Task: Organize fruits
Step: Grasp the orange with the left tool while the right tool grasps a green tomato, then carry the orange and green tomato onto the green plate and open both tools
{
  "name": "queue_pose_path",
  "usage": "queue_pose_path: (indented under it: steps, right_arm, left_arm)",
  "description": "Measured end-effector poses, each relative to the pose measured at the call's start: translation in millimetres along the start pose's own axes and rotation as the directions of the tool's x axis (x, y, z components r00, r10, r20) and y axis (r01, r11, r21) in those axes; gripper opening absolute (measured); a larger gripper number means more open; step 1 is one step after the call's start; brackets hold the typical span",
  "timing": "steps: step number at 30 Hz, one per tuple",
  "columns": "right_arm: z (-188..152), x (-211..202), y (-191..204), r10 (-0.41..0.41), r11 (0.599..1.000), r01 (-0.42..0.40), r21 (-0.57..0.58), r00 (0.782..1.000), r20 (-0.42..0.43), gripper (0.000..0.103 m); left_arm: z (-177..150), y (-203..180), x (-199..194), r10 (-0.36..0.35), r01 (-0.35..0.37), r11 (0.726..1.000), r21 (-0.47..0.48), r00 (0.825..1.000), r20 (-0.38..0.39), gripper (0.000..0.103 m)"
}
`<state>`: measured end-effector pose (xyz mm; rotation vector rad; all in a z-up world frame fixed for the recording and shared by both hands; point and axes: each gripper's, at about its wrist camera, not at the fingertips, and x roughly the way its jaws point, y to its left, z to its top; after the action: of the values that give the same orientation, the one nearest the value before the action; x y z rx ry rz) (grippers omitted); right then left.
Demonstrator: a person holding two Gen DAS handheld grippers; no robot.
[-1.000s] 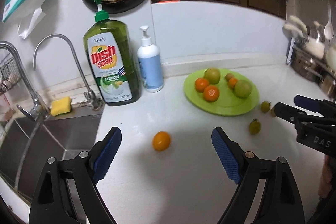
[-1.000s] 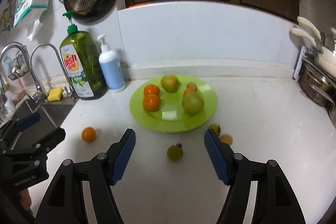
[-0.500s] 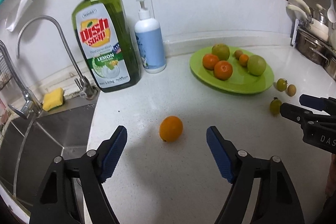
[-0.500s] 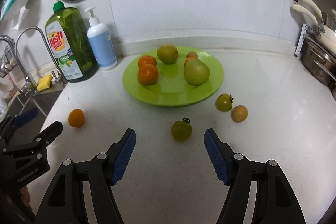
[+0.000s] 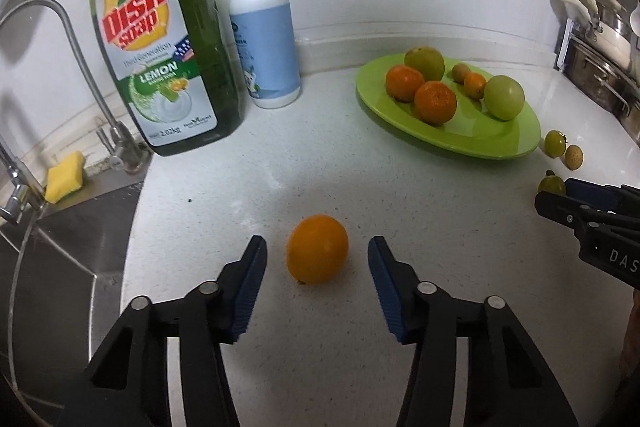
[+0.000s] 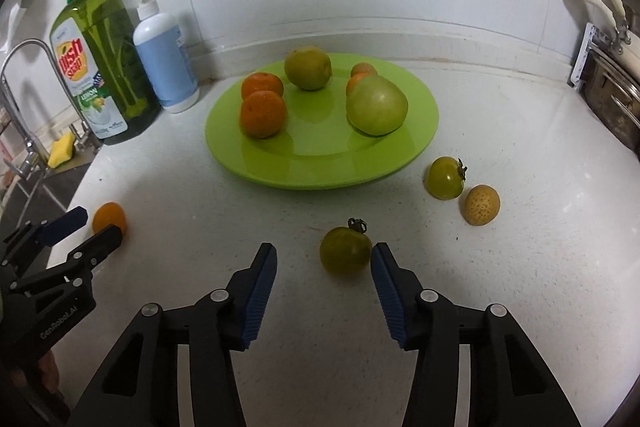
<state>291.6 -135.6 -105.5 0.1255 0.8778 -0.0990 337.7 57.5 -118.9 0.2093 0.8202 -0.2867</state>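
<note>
Left gripper [image 5: 316,259] is closing in on the loose orange [image 5: 317,249]; jaws have just been narrowing, fruit sitting between the blue pads with gaps either side, nothing gripped yet; right gripper [image 6: 324,263] is doing the same around a green tomato [image 6: 345,251], jaws narrowing too, right pad nearly touching, left pad clear, so not holding; both are bracketing their fruit on the white counter [image 6: 500,287], probably for a paired pickup; beyond, the green plate [image 6: 320,171] is already carrying oranges and green fruit, likely the drop spot; another green tomato [image 6: 444,177] and a speckled yellow fruit [image 6: 480,205] are waiting just beside its rim; dish soap [image 5: 164,43] and lotion bottle [image 5: 266,39] are standing near the sink.
</note>
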Motion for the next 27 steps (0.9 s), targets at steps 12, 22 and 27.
queue_pose_path:
  steps: [12, 22, 27]
  right_arm:
    - [5, 13, -3, -0.013, 1.000, 0.013, 0.003, 1.000, -0.025, 0.030]
    - [3, -1, -8, 0.019, 1.000, -0.020, 0.006, 1.000, 0.006, 0.030]
    - [5, -17, -12, 0.026, 1.000, -0.026, 0.002, 0.999, 0.038, 0.030]
  left_arm:
    - [2, 3, 13, -0.019, 0.019, 1.000, -0.015, 0.999, -0.037, 0.033]
    - [10, -8, -11, -0.066, 0.065, 0.998, 0.014, 0.998, 0.016, 0.033]
    - [15, -20, -24, -0.099, 0.097, 0.994, 0.045, 0.994, 0.035, 0.033]
